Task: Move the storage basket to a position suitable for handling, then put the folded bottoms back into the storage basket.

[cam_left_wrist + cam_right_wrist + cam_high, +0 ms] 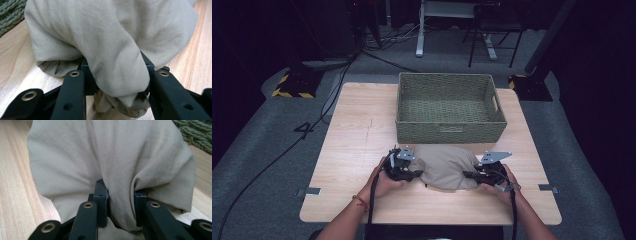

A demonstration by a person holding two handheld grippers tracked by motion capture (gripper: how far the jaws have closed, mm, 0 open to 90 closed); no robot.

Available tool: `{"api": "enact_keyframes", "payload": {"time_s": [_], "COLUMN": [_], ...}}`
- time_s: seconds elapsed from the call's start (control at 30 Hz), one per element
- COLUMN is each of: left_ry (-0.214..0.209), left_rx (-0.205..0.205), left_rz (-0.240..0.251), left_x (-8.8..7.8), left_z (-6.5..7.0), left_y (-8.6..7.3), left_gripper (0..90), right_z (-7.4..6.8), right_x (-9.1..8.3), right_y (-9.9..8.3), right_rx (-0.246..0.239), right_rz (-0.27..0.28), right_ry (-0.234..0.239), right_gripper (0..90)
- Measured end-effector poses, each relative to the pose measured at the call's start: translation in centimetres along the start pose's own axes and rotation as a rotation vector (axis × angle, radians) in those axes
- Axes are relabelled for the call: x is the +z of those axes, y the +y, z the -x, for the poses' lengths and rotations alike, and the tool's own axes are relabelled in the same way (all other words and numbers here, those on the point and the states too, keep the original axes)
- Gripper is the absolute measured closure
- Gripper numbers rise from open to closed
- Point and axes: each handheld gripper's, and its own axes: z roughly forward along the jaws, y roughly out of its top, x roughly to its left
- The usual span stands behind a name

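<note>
A bunched beige cloth lay on the wooden surface, just in front of the green woven basket; the left gripper had its jaws pinched on a thick fold at the cloth's left end; the right gripper had its jaws clamped on a gathered fold at the right end; each hand rested low by the surface.

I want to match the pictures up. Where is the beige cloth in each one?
High view: the beige cloth lies low in the middle, bunched between both grippers, just in front of the woven basket.
Left gripper view: cloth across the top and middle, pinched between the jaws.
Right gripper view: cloth likewise.
Shared landmark: the green basket weave, in a top corner of each gripper view.
</note>
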Motion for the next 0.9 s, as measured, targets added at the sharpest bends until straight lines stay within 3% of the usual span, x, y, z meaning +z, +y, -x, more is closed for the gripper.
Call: {"api": "enact_keyframes", "payload": {"time_s": [0.53, 0.8, 0.9], "left_ry": [0.006, 0.039, 0.057], "left_rx": [0.003, 0.021, 0.045], "left_rz": [0.015, 0.033, 0.028], "left_x": [0.1, 0.1, 0.0], "left_z": [0.2, 0.9, 1.2], "left_y": [-0.2, -0.2, -0.2], "left_gripper": [62.5, 65.2, 66.9], "right_z": [-0.3, -0.2, -0.4], "right_x": [-0.4, -0.9, -1.0], "right_y": [0.0, -0.2, -0.1], "right_rx": [-0.023, -0.036, -0.041], "right_rz": [0.007, 0.019, 0.025], "right_ry": [-0.009, -0.016, -0.021], "right_gripper": [75.6, 76.9, 77.3]}}
